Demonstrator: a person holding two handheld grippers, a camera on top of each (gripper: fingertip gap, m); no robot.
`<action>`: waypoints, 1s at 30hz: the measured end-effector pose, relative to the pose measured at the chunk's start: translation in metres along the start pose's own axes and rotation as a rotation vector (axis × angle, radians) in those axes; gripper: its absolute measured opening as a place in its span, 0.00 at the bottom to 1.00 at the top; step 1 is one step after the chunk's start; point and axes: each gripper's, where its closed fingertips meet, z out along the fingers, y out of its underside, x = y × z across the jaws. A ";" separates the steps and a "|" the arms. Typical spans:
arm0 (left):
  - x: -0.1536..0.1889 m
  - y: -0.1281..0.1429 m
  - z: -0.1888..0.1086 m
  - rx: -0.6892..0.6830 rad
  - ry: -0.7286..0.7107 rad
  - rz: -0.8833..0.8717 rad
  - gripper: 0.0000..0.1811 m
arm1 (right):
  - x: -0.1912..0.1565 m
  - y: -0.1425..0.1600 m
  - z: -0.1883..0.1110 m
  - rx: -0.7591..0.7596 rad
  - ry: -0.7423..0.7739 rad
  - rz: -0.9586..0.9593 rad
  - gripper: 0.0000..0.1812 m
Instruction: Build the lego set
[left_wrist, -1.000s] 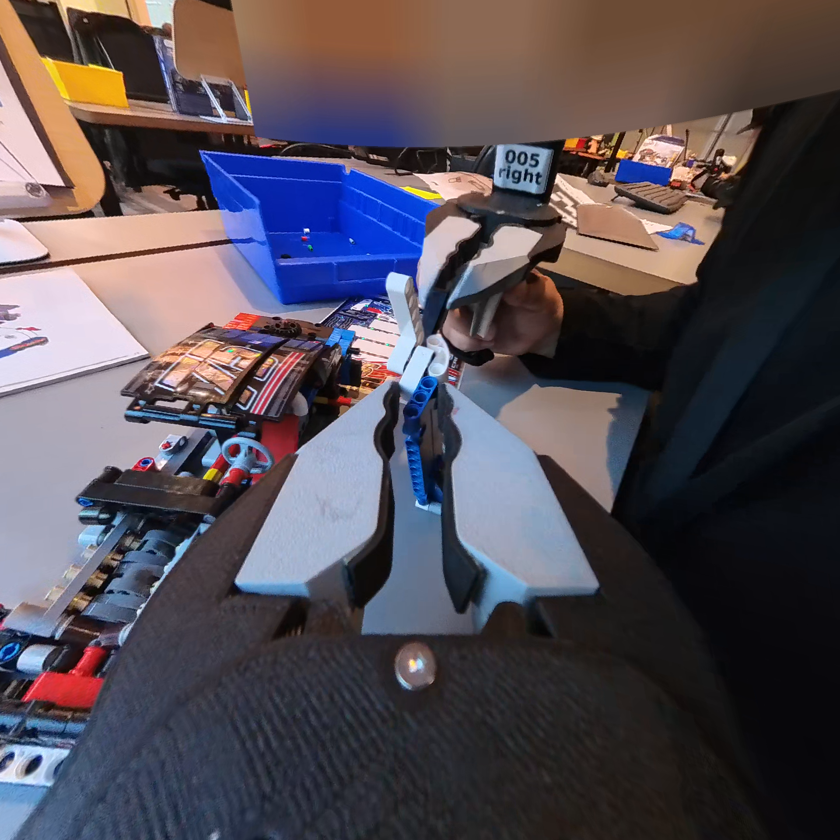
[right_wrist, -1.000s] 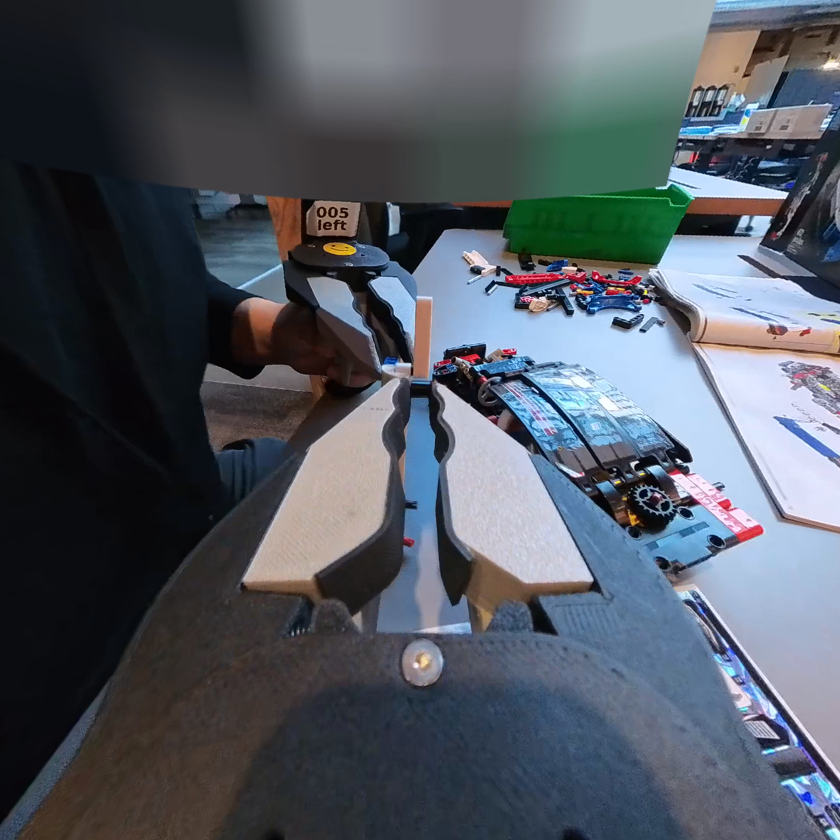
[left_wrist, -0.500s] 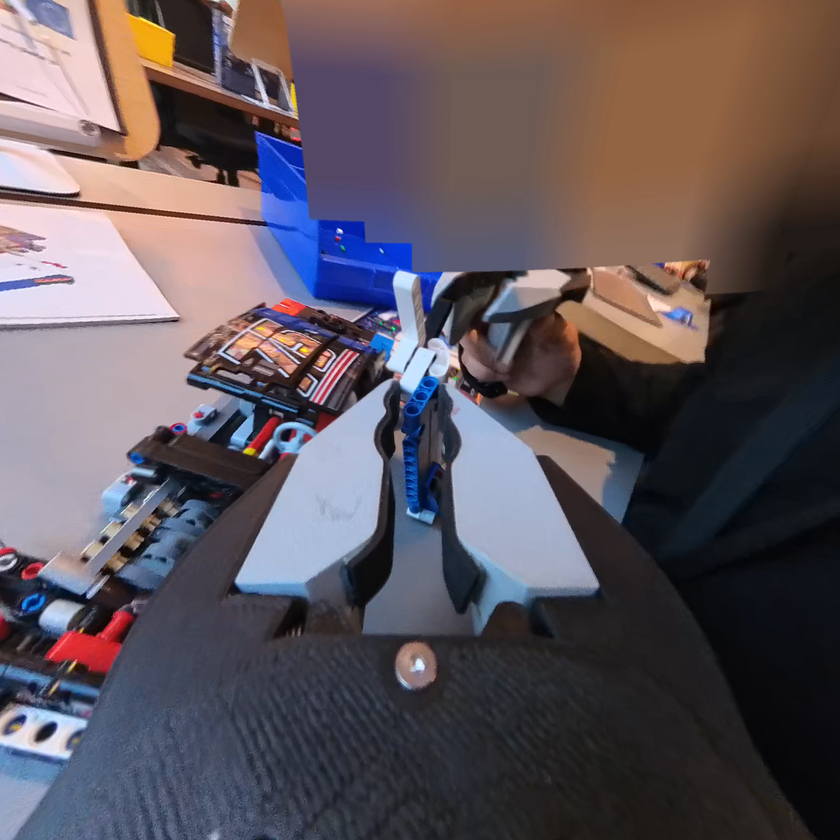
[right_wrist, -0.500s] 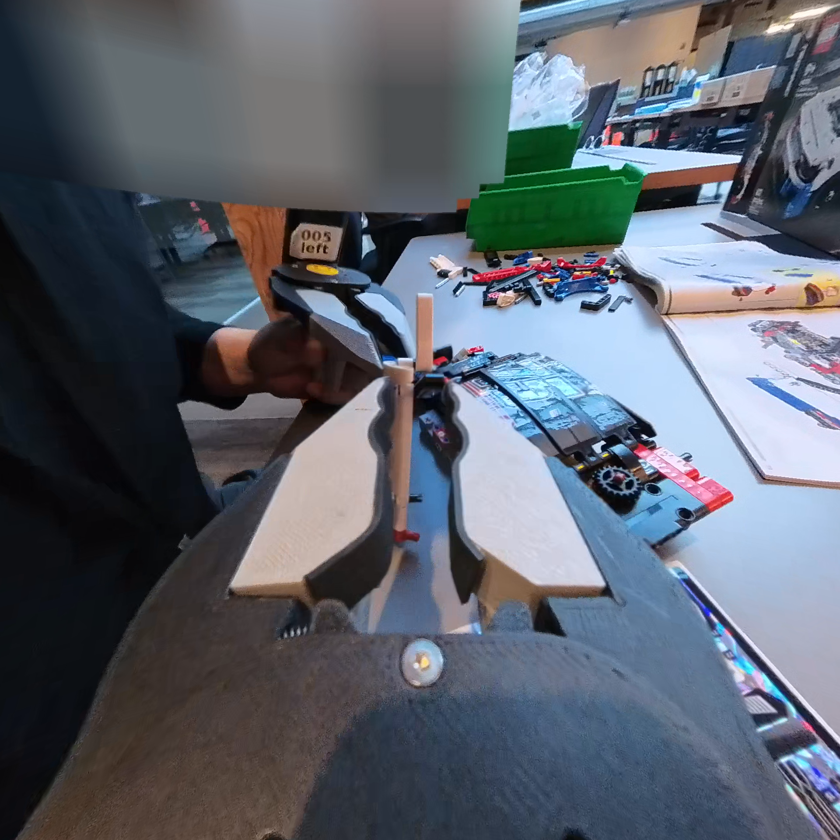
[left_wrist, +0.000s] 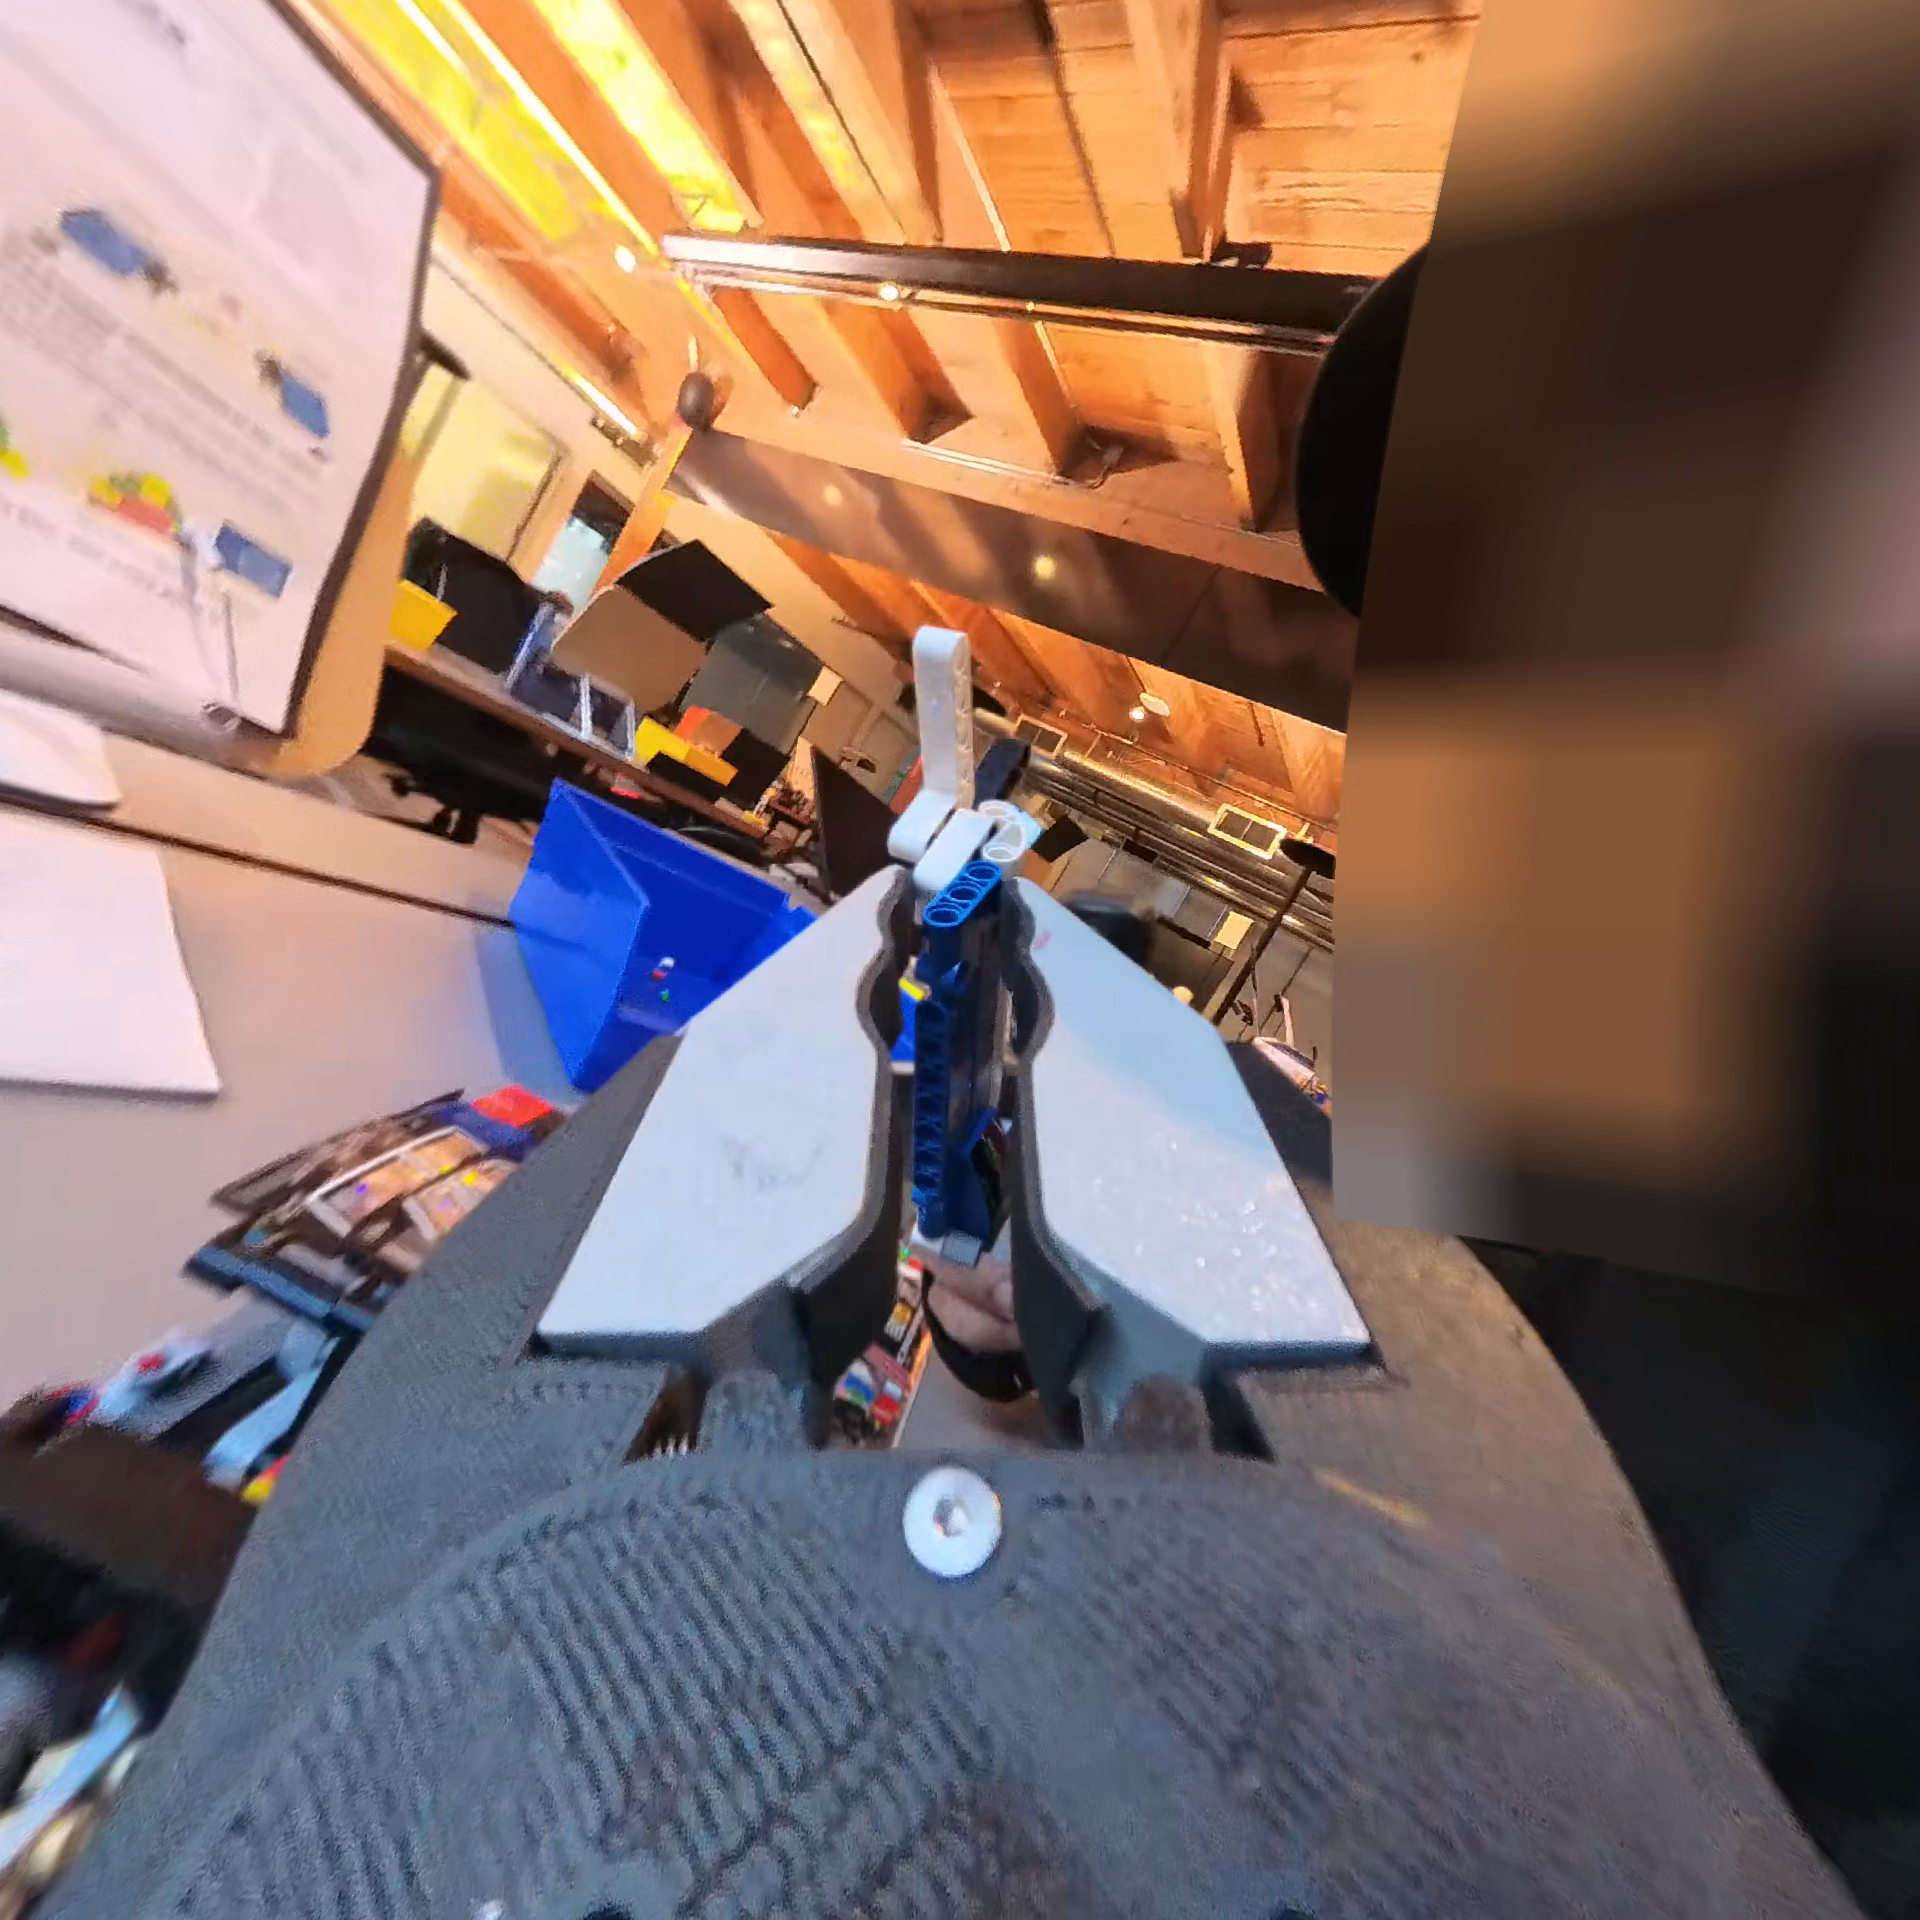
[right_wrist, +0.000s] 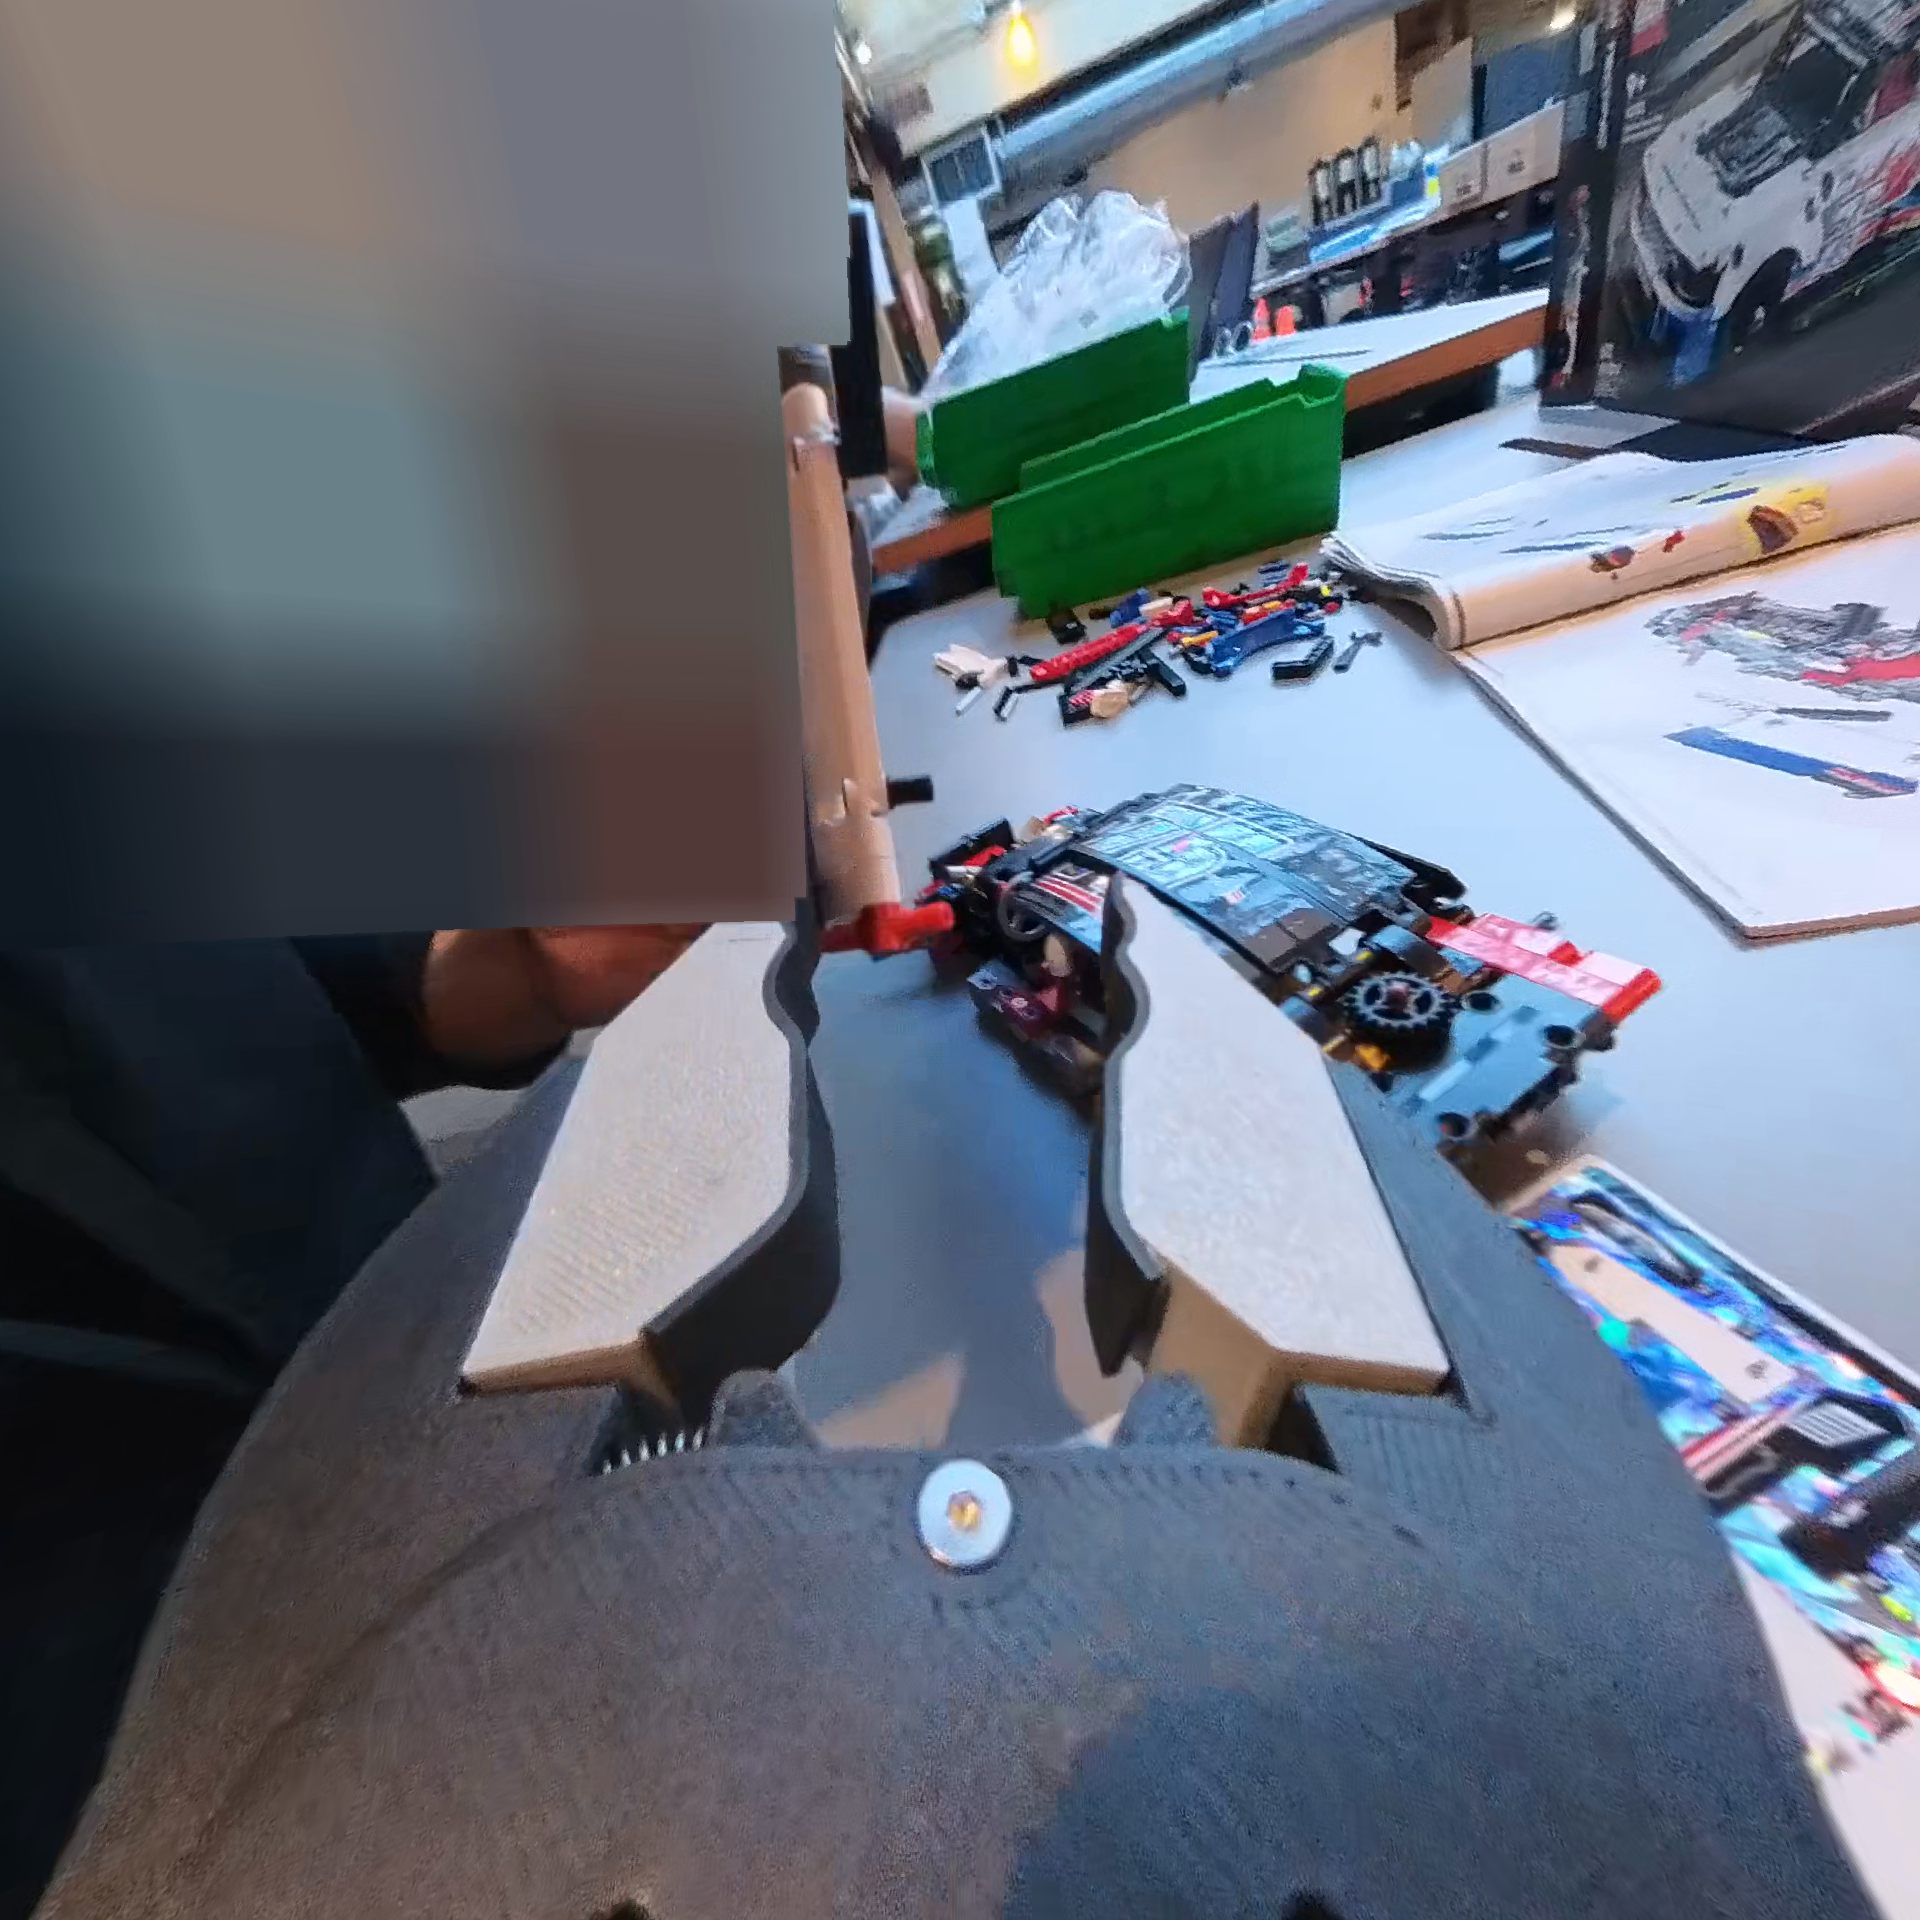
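My left gripper (left_wrist: 954, 896) is shut on a small sub-assembly: a blue beam (left_wrist: 940, 1039) lies between the jaws and a white beam (left_wrist: 945, 717) sticks up past the tips. It is raised and tilted toward the ceiling. My right gripper (right_wrist: 956, 925) is open and empty, with its jaws wide apart. A pale beam (right_wrist: 831, 675) with a red pin (right_wrist: 888, 928) at its lower end stands just beyond its left fingertip. The part-built black, red and blue car (right_wrist: 1247, 894) lies on the table beyond the right gripper and also shows in the left wrist view (left_wrist: 364, 1216).
Loose parts (right_wrist: 1164, 644) lie in front of two green bins (right_wrist: 1164, 488). Open instruction booklets (right_wrist: 1714, 675) and the set's box (right_wrist: 1745, 208) are at the right. A sticker sheet (right_wrist: 1714, 1403) lies near the front edge. A blue bin (left_wrist: 644, 935) stands behind the car. Spacing between my two grippers at the tips: around 9 cm.
My right gripper has opened and let go of the pale beam it held. My left gripper has swung upward with the sub-assembly, so its view now faces the ceiling.
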 end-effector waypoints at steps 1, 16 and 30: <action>0.003 0.001 0.003 0.003 0.023 0.005 0.07 | -0.002 0.000 0.000 0.001 -0.018 0.014 0.28; -0.001 0.050 -0.005 -0.144 0.003 -0.004 0.08 | -0.028 0.012 0.002 -0.032 -0.218 0.037 0.05; -0.006 0.071 -0.022 -0.368 -0.014 0.097 0.11 | -0.031 0.030 0.010 -0.140 -0.159 -0.110 0.04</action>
